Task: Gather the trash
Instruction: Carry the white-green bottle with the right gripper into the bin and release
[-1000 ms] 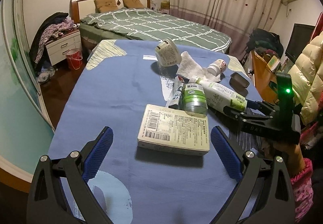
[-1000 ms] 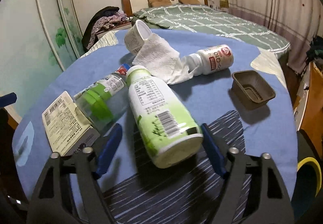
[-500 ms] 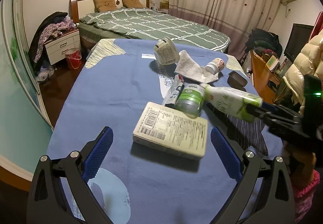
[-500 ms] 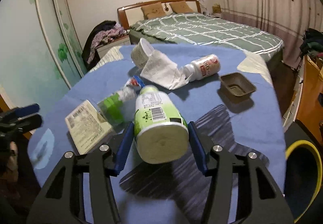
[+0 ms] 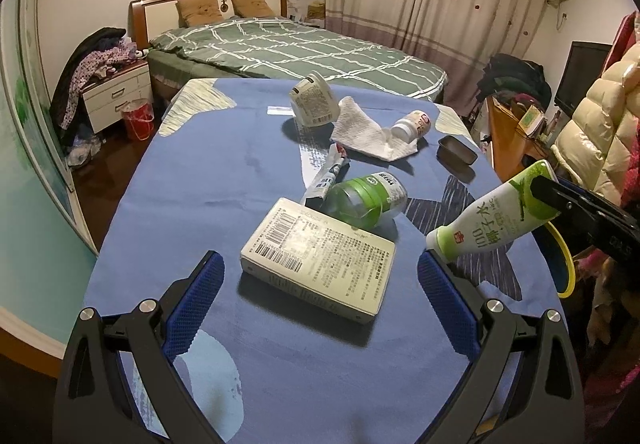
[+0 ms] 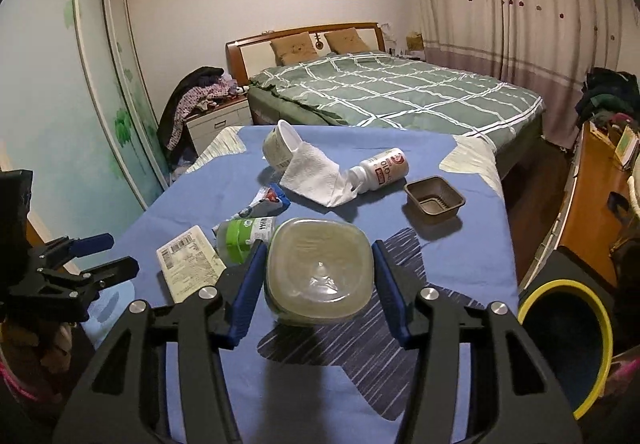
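My right gripper (image 6: pixel 318 276) is shut on a green-and-white drink bottle (image 6: pixel 318 272), held above the blue table with its base toward the camera. In the left wrist view the bottle (image 5: pixel 492 222) hangs at the right, over the table's edge near a yellow-rimmed bin (image 5: pixel 562 264). My left gripper (image 5: pixel 320 300) is open and empty, low over the table, with a white box (image 5: pixel 318 258) just ahead between its fingers. A green-capped clear bottle (image 5: pixel 366 198), a squeezed tube (image 5: pixel 328 176), a paper towel (image 5: pixel 370 130), a small white bottle (image 5: pixel 412 126), a paper cup (image 5: pixel 314 104) and a brown tray (image 5: pixel 456 150) lie beyond.
The yellow-rimmed bin (image 6: pixel 566 344) stands on the floor off the table's right edge. A wooden desk (image 6: pixel 588 204) is behind it. A bed (image 6: pixel 392 92) lies beyond the table (image 6: pixel 200 196), with a nightstand (image 6: pixel 218 124) and sliding wardrobe doors at the left.
My right gripper has closed on the green-and-white bottle, lifted it off the table and drawn it back to the right, toward the bin. My left gripper has barely moved.
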Demonstrator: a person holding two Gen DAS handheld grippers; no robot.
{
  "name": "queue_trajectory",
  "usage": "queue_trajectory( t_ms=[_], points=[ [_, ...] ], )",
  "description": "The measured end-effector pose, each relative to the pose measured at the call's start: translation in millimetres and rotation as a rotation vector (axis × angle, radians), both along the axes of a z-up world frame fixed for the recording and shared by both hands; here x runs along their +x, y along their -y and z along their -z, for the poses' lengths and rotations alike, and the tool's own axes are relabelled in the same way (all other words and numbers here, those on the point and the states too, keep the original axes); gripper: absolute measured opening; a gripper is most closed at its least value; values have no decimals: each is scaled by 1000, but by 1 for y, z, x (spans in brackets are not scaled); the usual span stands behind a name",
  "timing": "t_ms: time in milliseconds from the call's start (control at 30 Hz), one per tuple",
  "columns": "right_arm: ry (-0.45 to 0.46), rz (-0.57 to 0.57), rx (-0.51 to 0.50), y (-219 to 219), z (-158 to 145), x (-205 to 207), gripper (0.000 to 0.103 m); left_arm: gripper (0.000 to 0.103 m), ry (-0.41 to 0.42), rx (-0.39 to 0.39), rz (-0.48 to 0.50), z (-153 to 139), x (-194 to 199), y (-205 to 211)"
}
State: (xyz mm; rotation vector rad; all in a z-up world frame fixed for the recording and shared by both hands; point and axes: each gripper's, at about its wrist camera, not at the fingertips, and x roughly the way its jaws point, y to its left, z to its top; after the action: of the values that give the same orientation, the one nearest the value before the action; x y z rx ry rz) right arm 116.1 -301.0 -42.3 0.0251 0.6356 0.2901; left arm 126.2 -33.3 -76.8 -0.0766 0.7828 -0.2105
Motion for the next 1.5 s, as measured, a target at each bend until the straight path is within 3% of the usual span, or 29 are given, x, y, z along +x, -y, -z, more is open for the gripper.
queue_trajectory(
  t_ms=[333, 533, 1033, 1200, 1333, 1500],
  points=[
    [12, 28, 45, -1, 3, 8, 51, 96, -3, 2, 2, 0, -1, 0],
    [21, 112, 69, 25, -2, 1, 50, 96, -12, 0, 2, 3, -1, 1],
    [91, 594, 86, 180, -2, -37, 50, 96, -56, 37, 40, 22, 12, 28],
    [25, 740, -21, 218, 31, -24, 50, 96, -88, 48, 53, 37, 20, 37],
    [-93, 788, -56, 236, 77, -5, 50, 96, -117, 79, 45, 52, 26, 42],
    [-159, 814, -91, 240, 109, 6, 50, 96, -136, 100, 31, 65, 35, 42]
  ],
)
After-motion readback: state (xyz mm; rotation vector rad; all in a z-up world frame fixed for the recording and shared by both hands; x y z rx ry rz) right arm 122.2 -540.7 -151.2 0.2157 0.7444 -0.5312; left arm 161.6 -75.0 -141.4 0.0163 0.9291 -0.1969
